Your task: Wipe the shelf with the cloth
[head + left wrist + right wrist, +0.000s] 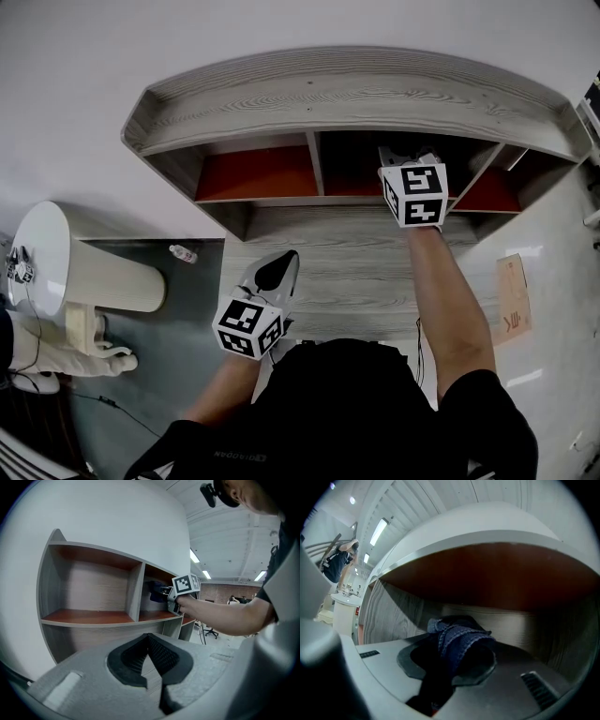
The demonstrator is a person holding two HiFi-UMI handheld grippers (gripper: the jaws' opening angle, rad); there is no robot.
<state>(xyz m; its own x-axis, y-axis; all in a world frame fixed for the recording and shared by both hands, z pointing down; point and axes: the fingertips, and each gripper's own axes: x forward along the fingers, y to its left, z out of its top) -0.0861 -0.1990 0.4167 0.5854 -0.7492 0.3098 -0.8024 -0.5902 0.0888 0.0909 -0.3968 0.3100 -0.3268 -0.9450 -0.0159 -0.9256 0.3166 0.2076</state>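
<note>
— Inside the middle bay of the shelf [356,103] is my R gripper [452,651], its fingers clamped on the cloth [464,632].
— How will it handle?
— Soft, light and floppy, I'd judge. It's a dark blue knit, bunched into a wad btw the pads w/ a tuft poking out front. It won't break, and prob won't slip, but it could fold under w/ too little pressure.
— Where to hold it?
— Mid-wad, so enough sticks out to meet the board. Can't tell if it's touching the bay's red floor.
— L side?
— L gripper [149,641] hangs low, well apart from the shelf front. Its fingers [126,658] are closed tip to tip, nothing btw them.
— Risk?
— Tight bay. Top board & back wall are near, so hard fingers may scrape wood, not cloth.
</note>
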